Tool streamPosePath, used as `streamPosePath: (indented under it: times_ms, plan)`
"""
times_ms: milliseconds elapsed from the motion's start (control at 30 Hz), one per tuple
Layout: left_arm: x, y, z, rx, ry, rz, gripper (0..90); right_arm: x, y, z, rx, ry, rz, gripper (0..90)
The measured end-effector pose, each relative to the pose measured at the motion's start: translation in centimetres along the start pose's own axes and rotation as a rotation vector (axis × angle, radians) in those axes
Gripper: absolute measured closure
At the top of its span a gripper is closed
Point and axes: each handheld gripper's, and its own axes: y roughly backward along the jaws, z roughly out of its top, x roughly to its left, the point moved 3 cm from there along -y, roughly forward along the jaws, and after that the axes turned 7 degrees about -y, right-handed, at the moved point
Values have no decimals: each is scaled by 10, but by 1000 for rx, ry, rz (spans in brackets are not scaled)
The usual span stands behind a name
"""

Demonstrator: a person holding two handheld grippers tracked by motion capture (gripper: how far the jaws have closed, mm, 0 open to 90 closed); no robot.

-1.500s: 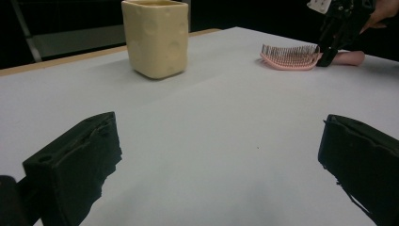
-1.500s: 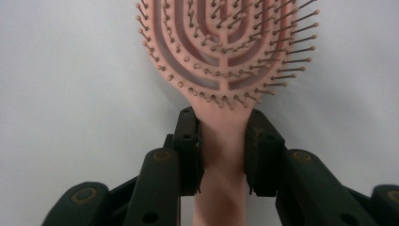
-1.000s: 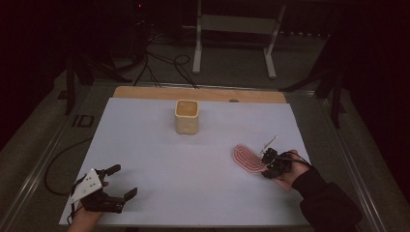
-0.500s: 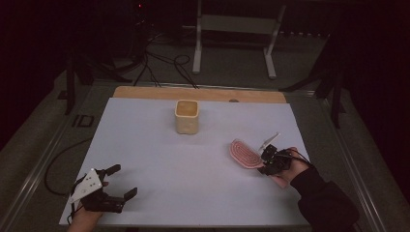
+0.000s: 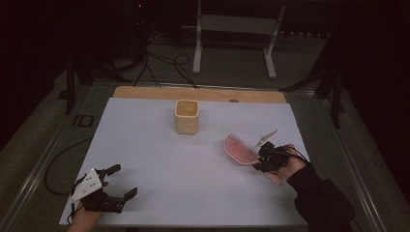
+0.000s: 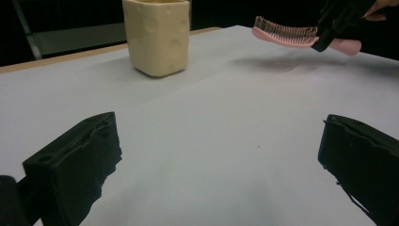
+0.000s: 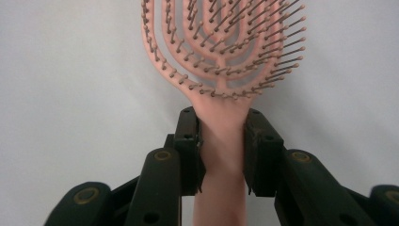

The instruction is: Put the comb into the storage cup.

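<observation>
Right gripper view: your right claw (image 7: 221, 146) clamps the pink hairbrush (image 7: 221, 70) by its handle, long axis straight ahead; the cream cup (image 5: 187, 116) stands toward the desk's far edge.

Left gripper (image 6: 221, 160) jaws sit wide apart over bare white tabletop (image 6: 226, 117). Cream cup (image 6: 157, 35) stands near the far edge; pink hairbrush (image 6: 287, 34) is held above the surface, bristles up, by the other gripper (image 6: 336, 21).

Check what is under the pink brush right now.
The brush hangs clear of the white table, with only its faint shadow on the sheet beneath. The right gripper clamps its handle, so the handle's end is hidden behind the fingers.
</observation>
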Motion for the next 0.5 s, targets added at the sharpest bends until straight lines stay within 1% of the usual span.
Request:
streamPosePath:
  times_ms: [33, 100, 233, 333, 500]
  plan:
    - [0, 0, 0, -3, 0, 0, 0, 1, 1, 1, -9, -10, -1, 706]
    - [0, 0, 0, -4, -1, -1, 0, 1, 3, 3, -16, -8, -5, 706]
    - [0, 0, 1, -4, -2, 0, 0, 3, 5, 7, -45, -15, 8, 706]
    - [0, 0, 1, -5, 0, 0, 0, 5, 6, 11, -61, -11, 10, 706]
    - [-1, 1, 1, -4, -2, -1, 0, 9, 8, 18, -99, -19, 9, 706]
